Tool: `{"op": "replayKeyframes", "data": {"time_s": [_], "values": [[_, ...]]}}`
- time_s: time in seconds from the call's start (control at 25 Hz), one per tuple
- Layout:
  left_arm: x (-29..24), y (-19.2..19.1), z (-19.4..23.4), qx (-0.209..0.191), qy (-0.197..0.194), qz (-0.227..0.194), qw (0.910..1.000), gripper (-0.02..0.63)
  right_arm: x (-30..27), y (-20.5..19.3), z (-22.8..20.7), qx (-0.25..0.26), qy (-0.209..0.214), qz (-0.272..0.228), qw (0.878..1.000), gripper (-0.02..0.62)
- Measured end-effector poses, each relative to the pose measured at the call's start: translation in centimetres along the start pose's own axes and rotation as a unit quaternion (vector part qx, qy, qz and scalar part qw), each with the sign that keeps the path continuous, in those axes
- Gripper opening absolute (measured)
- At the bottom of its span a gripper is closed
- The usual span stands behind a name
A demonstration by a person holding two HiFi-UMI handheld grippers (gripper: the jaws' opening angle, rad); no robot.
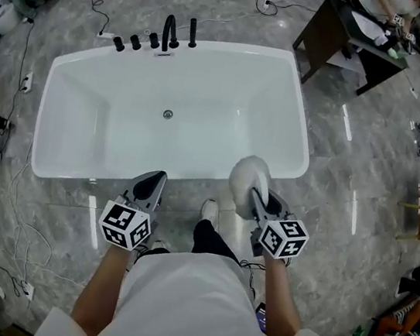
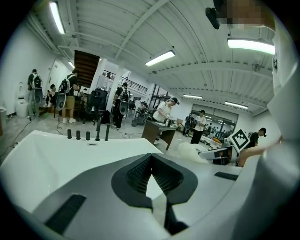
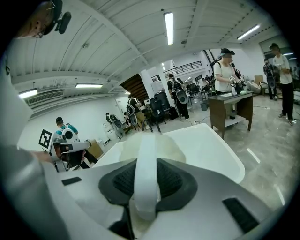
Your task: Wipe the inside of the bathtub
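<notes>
Right gripper (image 3: 145, 187) is clamped on the strap (image 3: 146, 154) of a soft, light sponge (image 1: 249, 175) at the bathtub (image 1: 179, 112) near rim. Left gripper (image 1: 149, 190) is closed, empty. I reckon it'll flop, so I'd press gently.
</notes>
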State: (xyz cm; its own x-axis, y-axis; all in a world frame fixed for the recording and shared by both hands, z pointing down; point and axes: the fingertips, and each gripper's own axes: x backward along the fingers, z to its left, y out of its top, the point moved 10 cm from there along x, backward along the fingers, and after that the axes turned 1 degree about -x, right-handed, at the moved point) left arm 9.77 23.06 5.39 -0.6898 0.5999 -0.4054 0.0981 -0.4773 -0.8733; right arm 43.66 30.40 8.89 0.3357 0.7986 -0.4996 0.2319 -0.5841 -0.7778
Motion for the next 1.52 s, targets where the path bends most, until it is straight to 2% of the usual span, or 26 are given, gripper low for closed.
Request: {"op": "replayKeyframes", "data": {"time_s": [0.36,0.56,0.84,1.28,1.52], "values": [[-9.6,2.3,-4.2,-0.018,-0.003,0.029,0.9994,0.006,-2.4,1.9,-10.3,-0.009,0.002,0.029,1.0,0.094],[-13.2,2.9,-5.2,-0.027,-0.013,0.048,0.9984,0.006,-4.0,2.1,-14.1,-0.018,-0.005,0.039,0.999,0.094],[-19.1,2.5,-7.1,-0.038,-0.05,0.081,0.9947,0.006,-4.8,1.8,-19.7,-0.021,-0.036,0.055,0.998,0.094],[-29.9,-2.3,-7.5,-0.048,-0.136,0.101,0.9844,0.006,-9.5,-1.6,-26.2,-0.005,-0.065,0.092,0.994,0.094],[-34.5,-5.2,-8.7,-0.054,-0.158,0.114,0.9793,0.006,-12.4,-3.0,-30.3,0.031,-0.068,0.142,0.987,0.095]]}}
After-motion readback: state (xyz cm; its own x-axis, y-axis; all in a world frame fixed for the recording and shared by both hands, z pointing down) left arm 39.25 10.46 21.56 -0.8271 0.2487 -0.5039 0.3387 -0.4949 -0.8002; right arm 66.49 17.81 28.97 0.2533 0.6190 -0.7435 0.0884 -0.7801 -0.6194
